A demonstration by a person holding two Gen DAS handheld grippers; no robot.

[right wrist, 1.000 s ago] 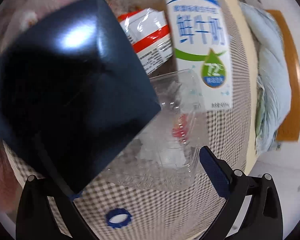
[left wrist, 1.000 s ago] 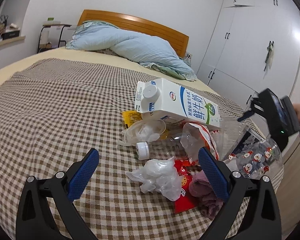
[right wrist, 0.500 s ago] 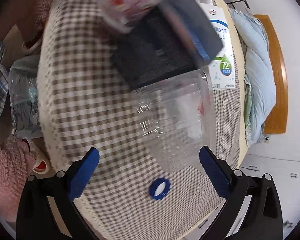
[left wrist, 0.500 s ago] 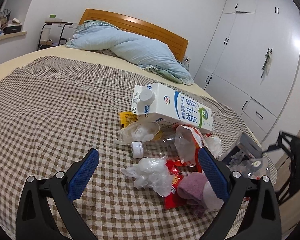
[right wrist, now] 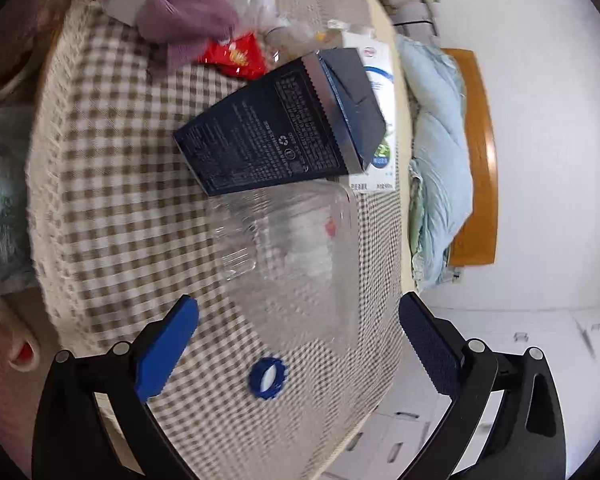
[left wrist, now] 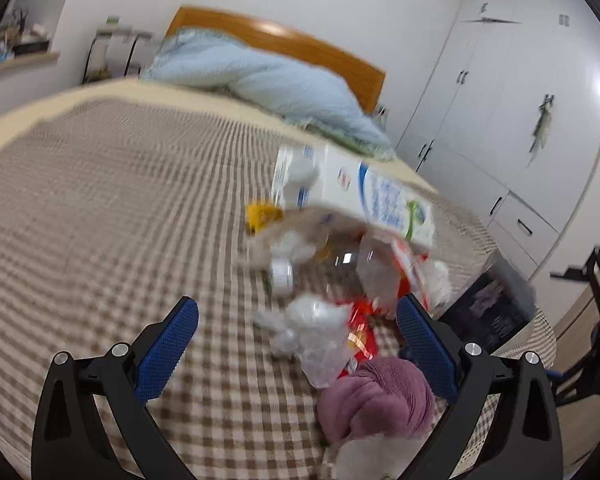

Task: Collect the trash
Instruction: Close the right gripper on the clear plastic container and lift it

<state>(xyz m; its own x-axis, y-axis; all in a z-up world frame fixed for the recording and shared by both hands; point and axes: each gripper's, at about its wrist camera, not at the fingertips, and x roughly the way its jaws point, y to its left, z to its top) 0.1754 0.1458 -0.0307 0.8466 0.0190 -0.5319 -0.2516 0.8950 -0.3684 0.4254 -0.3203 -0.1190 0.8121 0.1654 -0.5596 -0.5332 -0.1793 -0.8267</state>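
Observation:
Trash lies in a pile on the checked bedspread [left wrist: 100, 220]. In the left wrist view I see a white milk carton [left wrist: 360, 200], a clear bottle with a white cap [left wrist: 284, 272], crumpled clear plastic [left wrist: 312, 328], a red wrapper [left wrist: 360, 340] and a purple cloth [left wrist: 380, 396]. My left gripper [left wrist: 296, 320] is open, just short of the plastic. In the right wrist view a dark blue box [right wrist: 268, 140] lies flat beside a clear plastic container [right wrist: 296, 248], with a blue cap [right wrist: 266, 378] nearer. My right gripper [right wrist: 298, 312] is open and holds nothing.
A light blue quilt [left wrist: 268, 76] lies by the wooden headboard [left wrist: 300, 44]. White wardrobes [left wrist: 520, 120] stand to the right. The bed's edge is close behind the dark box [left wrist: 488, 312]. A greyish plastic bag [right wrist: 0, 208] hangs off the bed's side.
The left gripper has swung nearer the pile and its view is blurred. The right gripper has drawn back from the dark box, which now lies on the bedspread farther ahead.

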